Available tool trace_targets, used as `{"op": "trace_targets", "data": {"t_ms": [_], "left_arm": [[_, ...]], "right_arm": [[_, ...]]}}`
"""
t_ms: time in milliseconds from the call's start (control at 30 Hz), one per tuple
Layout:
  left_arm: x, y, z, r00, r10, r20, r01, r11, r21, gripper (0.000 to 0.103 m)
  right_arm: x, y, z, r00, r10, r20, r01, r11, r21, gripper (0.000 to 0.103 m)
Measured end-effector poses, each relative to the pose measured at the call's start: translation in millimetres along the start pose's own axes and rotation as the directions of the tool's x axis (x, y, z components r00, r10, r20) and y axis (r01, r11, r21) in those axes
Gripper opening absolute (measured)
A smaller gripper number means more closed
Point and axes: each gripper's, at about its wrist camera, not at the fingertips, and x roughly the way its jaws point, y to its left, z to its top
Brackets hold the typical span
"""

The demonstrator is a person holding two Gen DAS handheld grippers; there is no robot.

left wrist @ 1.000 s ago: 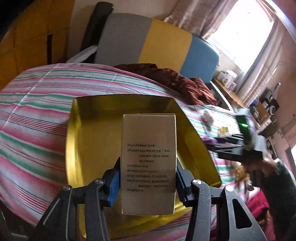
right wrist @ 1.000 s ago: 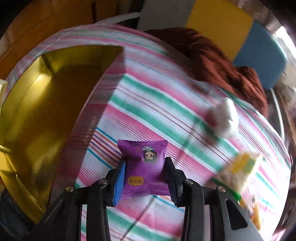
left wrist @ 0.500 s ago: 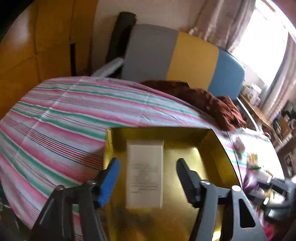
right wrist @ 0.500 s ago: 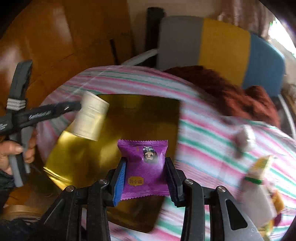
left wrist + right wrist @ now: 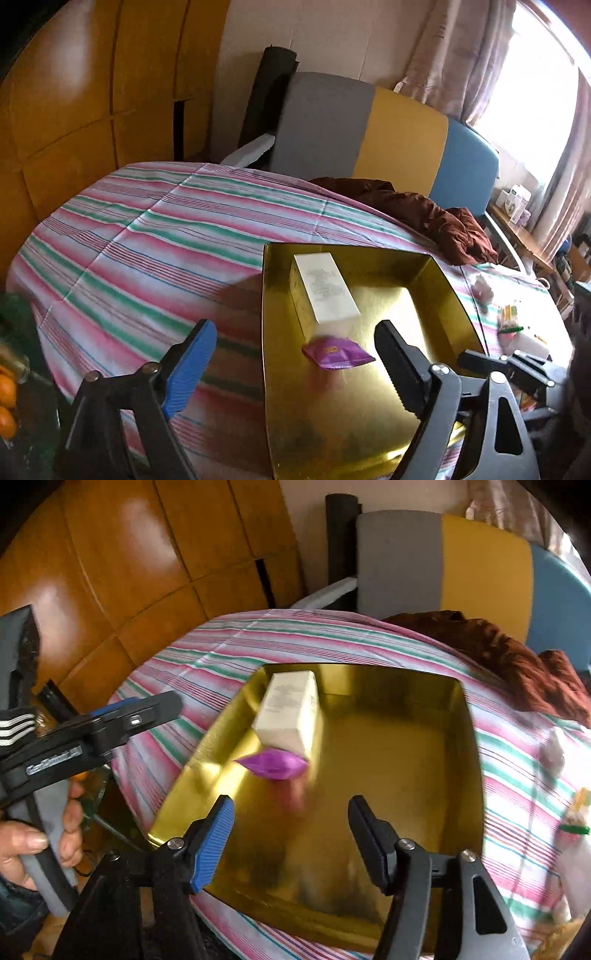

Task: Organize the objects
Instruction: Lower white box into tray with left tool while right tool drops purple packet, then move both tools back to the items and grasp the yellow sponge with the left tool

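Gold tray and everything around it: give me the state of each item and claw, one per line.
Gold tray: open-topped, on the striped cloth.
White box: lying on its side in the tray, by its left wall.
Purple packet: released, blurred, at the box's near end.
Left claw: open, empty, just been opening.
Right claw: open, empty, just been opening.
Snack packets: outside the tray, on the cloth.

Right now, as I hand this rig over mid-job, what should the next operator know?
Left gripper: open, empty, jaws just opened.
Right gripper: open, empty, jaws just opened; the purple snack packet is blurred, seemingly still dropping.
Gold tray on the striped cloth holds the white box, lying flat by its left wall; the packet is at the box's near end.
Left: loose packets on the cloth to the tray's right.
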Motion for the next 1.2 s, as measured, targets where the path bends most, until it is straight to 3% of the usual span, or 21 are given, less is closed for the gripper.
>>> {"op": "trace_targets", "data": {"t_ms": [167, 567, 1200], "left_arm": [[-13, -12, -16, 0.999, 0.034, 0.033, -0.036, 0.999, 0.036, 0.093], [-33, -41, -36, 0.995, 0.051, 0.080, -0.062, 0.989, 0.137, 0.096], [-29, -95, -50, 0.998, -0.046, 0.036, 0.034, 0.961, 0.274, 0.096]], "right_arm": [[-19, -4, -15, 0.993, -0.102, 0.058, 0.101, 0.995, 0.019, 0.066], [-46, -10, -27, 0.969, -0.203, 0.141, 0.194, 0.978, 0.077, 0.066], [-83, -66, -53, 0.935, -0.321, 0.154, 0.283, 0.933, 0.224, 0.066]]}}
